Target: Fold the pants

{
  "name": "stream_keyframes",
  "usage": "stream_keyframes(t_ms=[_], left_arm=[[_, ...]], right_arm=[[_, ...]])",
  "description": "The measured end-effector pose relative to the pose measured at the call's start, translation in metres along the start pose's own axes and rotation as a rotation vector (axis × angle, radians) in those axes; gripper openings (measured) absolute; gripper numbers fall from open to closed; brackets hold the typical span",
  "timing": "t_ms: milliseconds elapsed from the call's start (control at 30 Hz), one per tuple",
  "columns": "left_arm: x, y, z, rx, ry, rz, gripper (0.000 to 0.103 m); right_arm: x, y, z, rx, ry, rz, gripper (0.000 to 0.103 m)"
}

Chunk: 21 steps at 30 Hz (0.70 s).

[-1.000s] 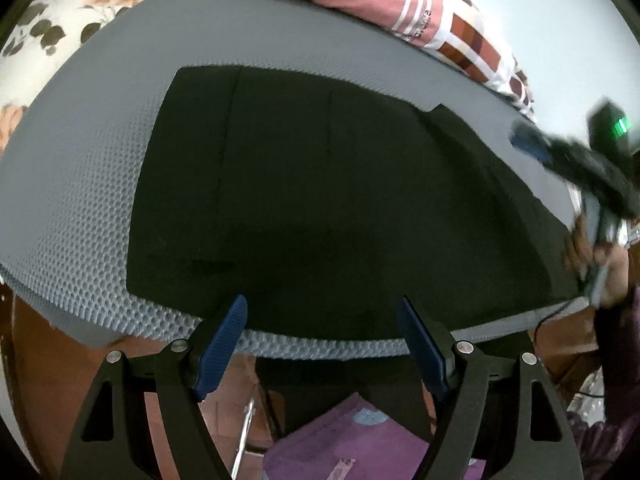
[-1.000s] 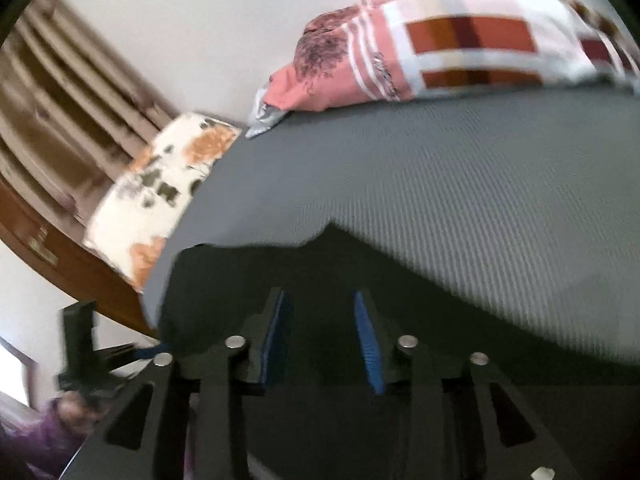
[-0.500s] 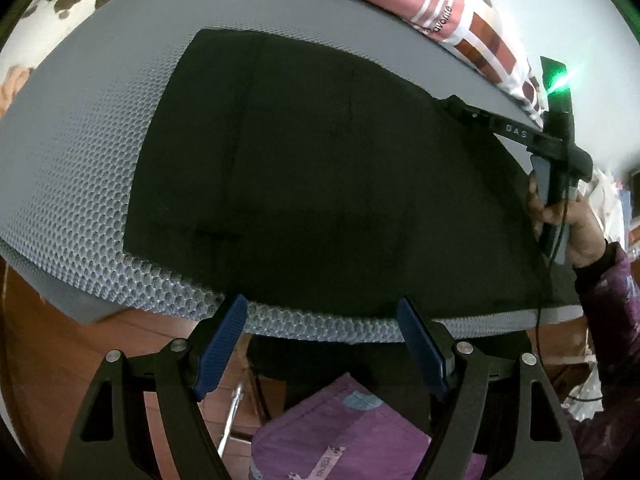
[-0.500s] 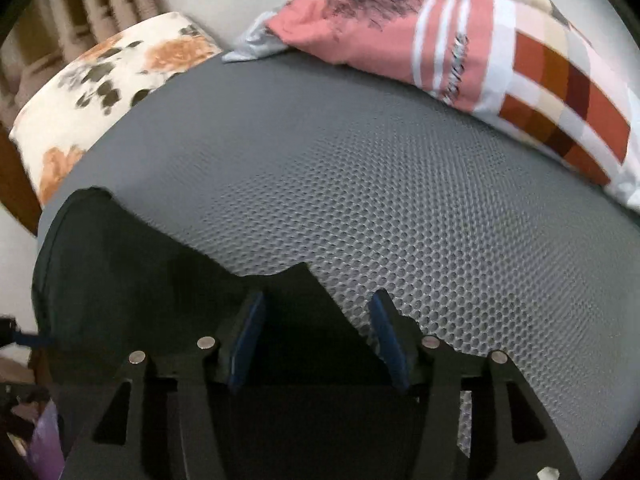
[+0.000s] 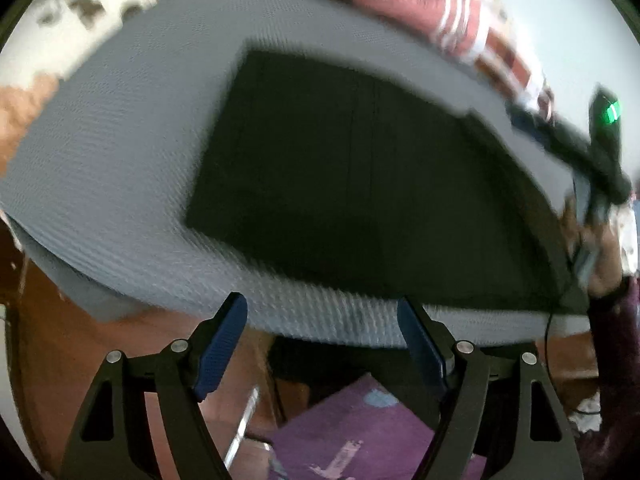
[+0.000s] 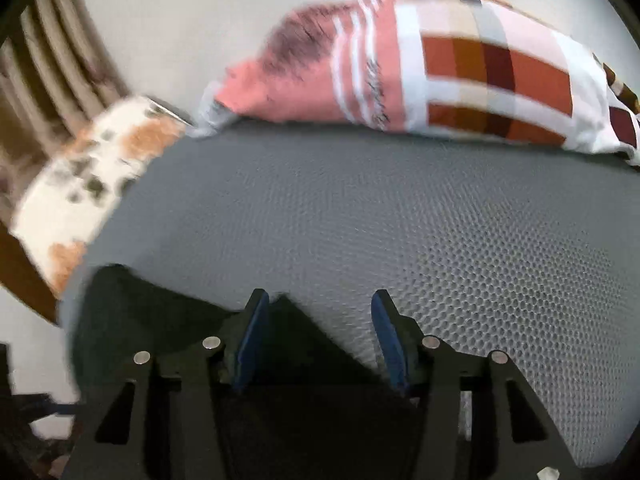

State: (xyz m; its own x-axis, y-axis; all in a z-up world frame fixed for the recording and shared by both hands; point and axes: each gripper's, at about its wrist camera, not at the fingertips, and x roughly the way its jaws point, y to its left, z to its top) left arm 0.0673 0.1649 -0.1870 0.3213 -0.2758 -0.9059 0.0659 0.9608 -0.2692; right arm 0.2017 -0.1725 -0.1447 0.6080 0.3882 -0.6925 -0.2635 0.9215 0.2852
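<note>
The grey mesh mattress (image 6: 400,220) carries the black pants (image 5: 360,184), laid flat near its front edge. My left gripper (image 5: 322,344) hangs wide open and empty off that edge. My right gripper (image 6: 316,332) has just been opening, a pants corner between its parted jaws, unclamped; the patterned blanket (image 6: 440,68) lies beyond.

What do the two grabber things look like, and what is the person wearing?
Both the left gripper and right gripper have black triangular frames, silver bolts and blue ribbed pads. The right one shows a green light and a thin black cable. The sleeve is dark purple.
</note>
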Motion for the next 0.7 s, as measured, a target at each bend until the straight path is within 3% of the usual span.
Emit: stream_keyframes(t_ms=[67, 133, 267, 467, 533, 600, 700], left_arm=[[-0.02, -0.003, 0.011, 0.023, -0.086, -0.022, 0.078], [-0.019, -0.008, 0.021, 0.06, -0.106, -0.012, 0.078], [0.023, -0.001, 0.033, 0.086, -0.013, 0.038, 0.078], [0.032, 0.003, 0.031, 0.106, -0.03, 0.073, 0.079], [0.03, 0.003, 0.03, 0.112, -0.031, 0.082, 0.079], [0.028, 0.004, 0.027, 0.106, -0.035, 0.087, 0.079], [0.026, 0.006, 0.027, 0.106, -0.033, 0.091, 0.079]], right_arm=[[-0.016, 0.016, -0.017, -0.013, 0.011, 0.111, 0.051], [-0.017, 0.036, -0.041, -0.047, 0.069, 0.124, 0.05], [-0.01, 0.064, -0.091, -0.094, 0.19, 0.114, 0.049], [-0.03, 0.09, -0.152, -0.054, 0.304, 0.301, 0.05], [-0.038, 0.095, -0.161, -0.037, 0.356, 0.424, 0.047], [-0.046, 0.093, -0.158, -0.04, 0.316, 0.416, 0.047], [-0.043, 0.075, -0.136, -0.02, 0.229, 0.303, 0.048]])
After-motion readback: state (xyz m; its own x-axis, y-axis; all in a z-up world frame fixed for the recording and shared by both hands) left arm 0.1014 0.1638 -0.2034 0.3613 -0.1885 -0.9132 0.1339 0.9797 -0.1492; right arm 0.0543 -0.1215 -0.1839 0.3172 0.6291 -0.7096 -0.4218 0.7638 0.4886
